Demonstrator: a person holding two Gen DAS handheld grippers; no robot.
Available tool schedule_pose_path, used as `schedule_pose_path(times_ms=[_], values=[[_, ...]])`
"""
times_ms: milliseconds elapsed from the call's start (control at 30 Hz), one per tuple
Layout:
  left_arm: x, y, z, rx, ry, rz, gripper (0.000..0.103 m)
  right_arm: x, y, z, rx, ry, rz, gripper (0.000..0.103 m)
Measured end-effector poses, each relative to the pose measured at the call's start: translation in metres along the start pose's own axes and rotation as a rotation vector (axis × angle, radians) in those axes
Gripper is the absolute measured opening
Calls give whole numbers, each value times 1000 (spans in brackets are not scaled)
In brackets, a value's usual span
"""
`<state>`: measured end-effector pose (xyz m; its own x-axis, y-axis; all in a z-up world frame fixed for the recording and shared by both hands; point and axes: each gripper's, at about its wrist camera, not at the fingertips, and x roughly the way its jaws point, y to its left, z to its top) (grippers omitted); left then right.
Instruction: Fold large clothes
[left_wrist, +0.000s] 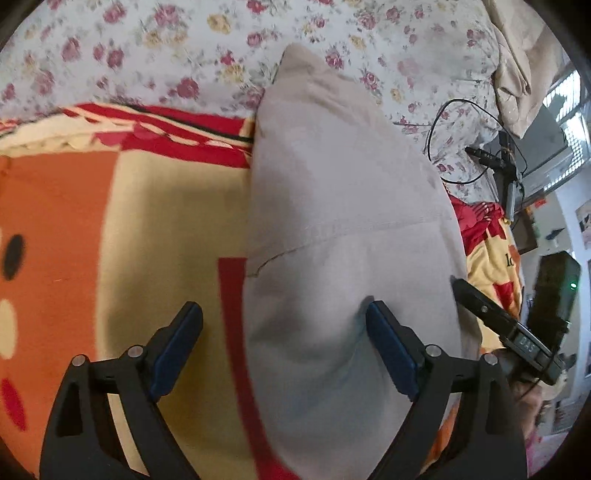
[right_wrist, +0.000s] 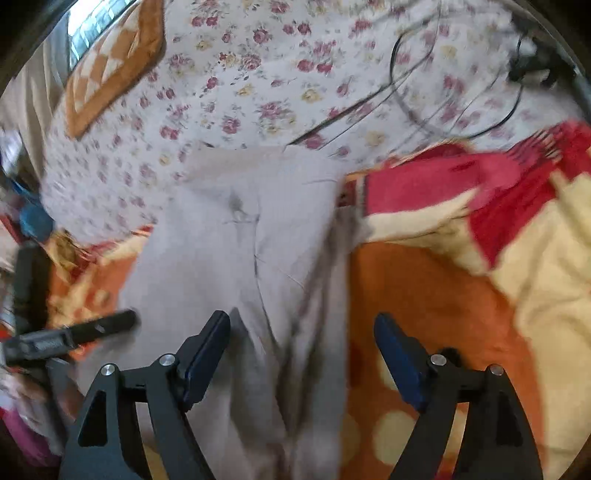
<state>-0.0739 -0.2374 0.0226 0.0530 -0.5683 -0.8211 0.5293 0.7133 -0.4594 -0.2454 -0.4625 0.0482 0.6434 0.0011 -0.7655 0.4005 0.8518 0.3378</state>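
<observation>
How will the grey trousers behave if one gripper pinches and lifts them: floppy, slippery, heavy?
Likely floppy: the grey trousers lie limp in soft creases on the patterned blanket, so lifted ends should sag. Probably light; the cloth looks thin. Likely grippy rather than slippery, matte woven cloth on fuzzy blanket, so pushing may bunch it. Left gripper and right gripper are open.

1. The trousers (left_wrist: 347, 229) are laid lengthwise on the blanket (left_wrist: 155, 206).
2. The blanket is spread on the bedsheet (left_wrist: 177, 44).
3. A cable (left_wrist: 436, 122) is looped on the bedsheet, right of the trousers.
</observation>
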Motion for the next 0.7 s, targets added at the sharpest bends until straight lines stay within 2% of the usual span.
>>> schedule_pose_path(times_ms=[100,133,167,200,233,300,367,433,533,600,667,700], values=[[11,-1,7,-23,28,-29,92,27,-1,10,8,42,89,80],[13,-1,9,-21,31,-40,92,32,0,12,11,45,114,76],[13,-3,9,-10,25,-53,89,34,1,13,23,41,141,67],[12,-6,9,10,21,-82,68,35,1,15,47,33,170,46],[9,-8,9,24,30,-111,57,33,2,17,55,21,165,26],[-6,-15,9,62,4,-101,31,20,10,20,50,4,193,13],[-30,-20,5,96,-7,-126,24,3,24,19,42,-24,222,12],[-61,-21,-4,122,-12,-158,24,-17,48,15,-2,-49,236,12],[-107,-19,-31,177,-20,-111,24,-50,74,3,-24,-82,325,13],[-130,-11,-52,183,-20,-104,24,-58,87,-12,-3,-45,377,13],[-138,2,-68,150,-1,-64,24,-55,92,-29,24,-11,419,13],[-136,10,-71,148,6,-56,24,-49,93,-40,44,15,410,13]])
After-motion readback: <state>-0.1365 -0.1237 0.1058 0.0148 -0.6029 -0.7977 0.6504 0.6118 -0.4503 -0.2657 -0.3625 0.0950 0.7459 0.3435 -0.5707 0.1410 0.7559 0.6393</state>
